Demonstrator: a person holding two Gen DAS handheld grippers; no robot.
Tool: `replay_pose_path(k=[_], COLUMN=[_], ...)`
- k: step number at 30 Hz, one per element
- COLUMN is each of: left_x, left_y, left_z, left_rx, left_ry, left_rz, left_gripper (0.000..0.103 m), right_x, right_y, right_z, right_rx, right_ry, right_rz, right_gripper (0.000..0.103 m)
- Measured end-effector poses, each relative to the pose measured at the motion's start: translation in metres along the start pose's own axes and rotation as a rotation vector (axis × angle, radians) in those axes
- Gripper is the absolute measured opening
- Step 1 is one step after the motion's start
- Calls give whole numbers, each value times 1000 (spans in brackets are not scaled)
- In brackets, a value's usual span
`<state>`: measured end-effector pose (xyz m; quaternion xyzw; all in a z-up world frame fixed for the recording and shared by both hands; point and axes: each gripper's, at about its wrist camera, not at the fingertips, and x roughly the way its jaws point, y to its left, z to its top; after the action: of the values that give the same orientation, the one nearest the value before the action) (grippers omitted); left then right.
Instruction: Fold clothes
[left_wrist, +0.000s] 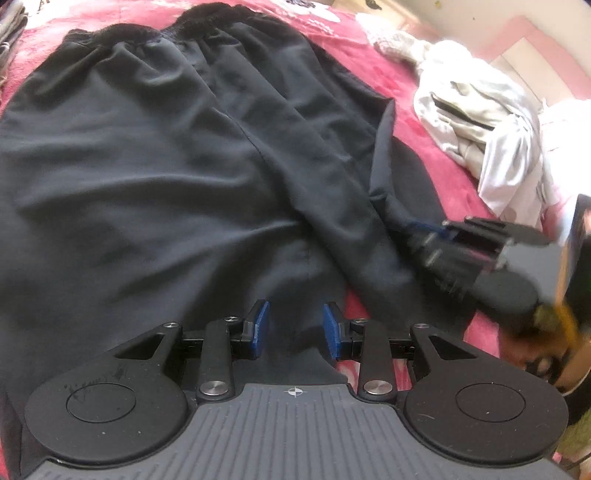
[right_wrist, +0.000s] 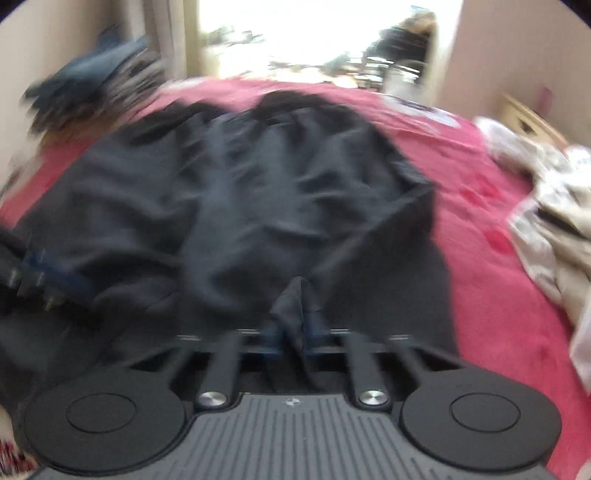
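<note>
The black trousers (left_wrist: 155, 177) lie spread on the red bed cover (left_wrist: 424, 122), waistband at the far end from both tools; the right hand-held gripper (right_wrist: 291, 332) is pinched tight on a tuck of the dark cloth at the near edge; the left hand-held gripper (left_wrist: 294, 326) hangs partly parted over the near hem, its blue pads (left_wrist: 260, 325) gripping nothing. To do the fold well, the left one probably needs its own hold on the hem, level with its partner; both corners then travel together toward the waistband, keeping the cloth taut; the pale garments (left_wrist: 491, 122) off to the right should stay clear.
</note>
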<state>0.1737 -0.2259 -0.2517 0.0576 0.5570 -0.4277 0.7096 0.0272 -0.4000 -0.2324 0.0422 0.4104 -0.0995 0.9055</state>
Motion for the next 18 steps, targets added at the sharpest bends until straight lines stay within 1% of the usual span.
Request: replay_pose_path(k=[2,4,7,10,11,12,13,14,15,16,17,18], left_x=[4,11,28,45,50,55,59,61,62,63,64,64], left_y=[-6,-14,-30,-49,-55,-61,-64,-67,-70,-71,-72,-73], left_z=[1,2,1,-2,-3,-4,-5,-6,-6,-6,-6,-6], left_rx=[22,41,60,98,110,123,121,115,109,98,87,76], left_ry=[5,22,76,132,149,165,176,186,191,189,187,185], left_rz=[-24,-63,-128,-162,-172,-181,-188,-195,-201,-202,-201,-200], left_gripper=[32,33,36,36,36,36,36,36,37,37,37,38], right_x=[-22,-47,-67,-60,-52,-44,-36,-31,-27,-28,-34,-41], right_y=[-32,-73,-145,-203,-218,-229,-238,-243,-245,-247,-247,-246], right_z=[4,7,-4,-36,-50,-61,-71,-79,-84,-89,-93,-97], right_rx=[141,309,583,821,902,971,1028,1064,1091,1114,1129,1141], right_ry=[-66,-137,-194,-177,-162,-147,-130,-115,-104,-106,-127,-150], right_rz=[-25,-50,-82,-91,-75,-61,-51,-51,-55,-62,-75,-96], right_gripper=[3,3,3,4,4,5,8,8,11,18,22,37])
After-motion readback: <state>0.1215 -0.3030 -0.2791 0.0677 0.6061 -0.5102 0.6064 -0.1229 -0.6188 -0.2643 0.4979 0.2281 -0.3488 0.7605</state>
